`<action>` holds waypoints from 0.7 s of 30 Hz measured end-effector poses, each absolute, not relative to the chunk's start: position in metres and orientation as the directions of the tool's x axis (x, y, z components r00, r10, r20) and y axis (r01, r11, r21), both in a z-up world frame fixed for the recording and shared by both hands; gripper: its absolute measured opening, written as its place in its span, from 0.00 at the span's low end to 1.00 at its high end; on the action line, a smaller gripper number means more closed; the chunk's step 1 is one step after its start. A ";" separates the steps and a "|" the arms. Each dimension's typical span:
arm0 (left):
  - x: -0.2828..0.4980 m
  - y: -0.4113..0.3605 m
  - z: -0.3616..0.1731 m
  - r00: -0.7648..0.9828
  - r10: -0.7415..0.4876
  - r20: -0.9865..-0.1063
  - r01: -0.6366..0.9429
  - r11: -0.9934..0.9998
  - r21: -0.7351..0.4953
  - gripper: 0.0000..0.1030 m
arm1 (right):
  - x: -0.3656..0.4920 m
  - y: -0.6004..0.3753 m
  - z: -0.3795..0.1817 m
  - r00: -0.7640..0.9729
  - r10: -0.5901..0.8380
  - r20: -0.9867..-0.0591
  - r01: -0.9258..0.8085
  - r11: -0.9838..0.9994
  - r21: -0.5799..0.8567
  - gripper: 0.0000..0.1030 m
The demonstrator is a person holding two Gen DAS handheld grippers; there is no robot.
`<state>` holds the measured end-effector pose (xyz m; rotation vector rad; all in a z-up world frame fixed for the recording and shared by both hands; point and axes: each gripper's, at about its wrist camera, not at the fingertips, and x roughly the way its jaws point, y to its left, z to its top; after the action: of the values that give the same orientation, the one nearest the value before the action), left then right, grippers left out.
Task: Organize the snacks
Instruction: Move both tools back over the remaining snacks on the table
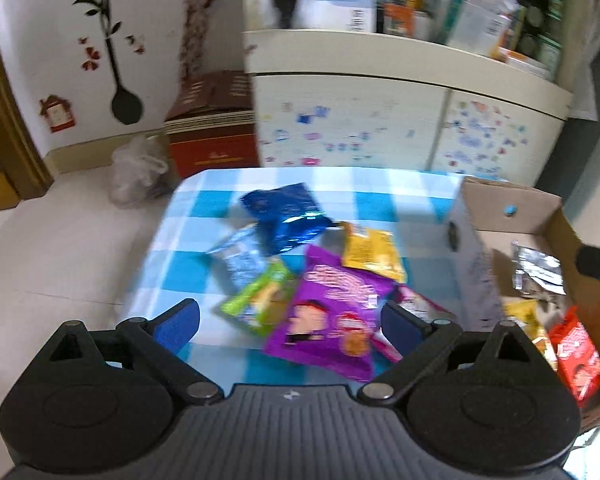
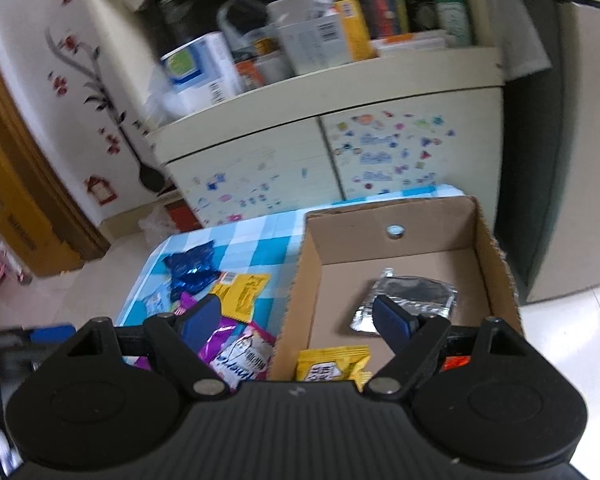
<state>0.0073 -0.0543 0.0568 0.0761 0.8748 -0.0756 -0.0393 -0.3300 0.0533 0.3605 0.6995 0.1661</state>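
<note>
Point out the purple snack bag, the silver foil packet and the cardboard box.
purple snack bag (image 1: 332,312): left wrist view, middle of its printed front.
silver foil packet (image 2: 410,296): right wrist view, centre of its dark face.
cardboard box (image 2: 432,220): right wrist view, bare inside of the far wall.

Home: wall decals, stickered cabinet.

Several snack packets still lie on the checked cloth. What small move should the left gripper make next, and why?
Probably lower the left gripper onto the purple packet and close. Its jaws stand open and empty right above that packet, which lies on top of the pile beside the cardboard box.
</note>
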 end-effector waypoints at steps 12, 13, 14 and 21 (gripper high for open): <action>0.018 -0.041 0.032 0.619 -0.094 -0.780 0.168 0.986 0.014 0.97 | -0.044 -0.274 0.045 0.700 0.341 -0.627 -0.240 0.940 0.243 0.81; 0.020 -0.044 0.029 0.616 -0.103 -0.781 0.177 0.984 0.010 0.97 | -0.044 -0.271 0.044 0.695 0.341 -0.633 -0.247 0.940 0.235 0.81; 0.023 -0.047 0.026 0.613 -0.111 -0.782 0.187 0.982 0.008 0.97 | -0.044 -0.270 0.043 0.691 0.341 -0.637 -0.252 0.940 0.230 0.80; 0.042 -0.072 0.001 0.594 -0.119 -0.796 0.250 0.967 0.041 0.97 | -0.046 -0.259 0.040 0.665 0.354 -0.657 -0.300 0.933 0.199 0.81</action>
<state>0.0423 -0.0719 0.0006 0.1540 0.9112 -0.2154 -0.0461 -0.2585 0.0404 0.0764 0.7578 0.3695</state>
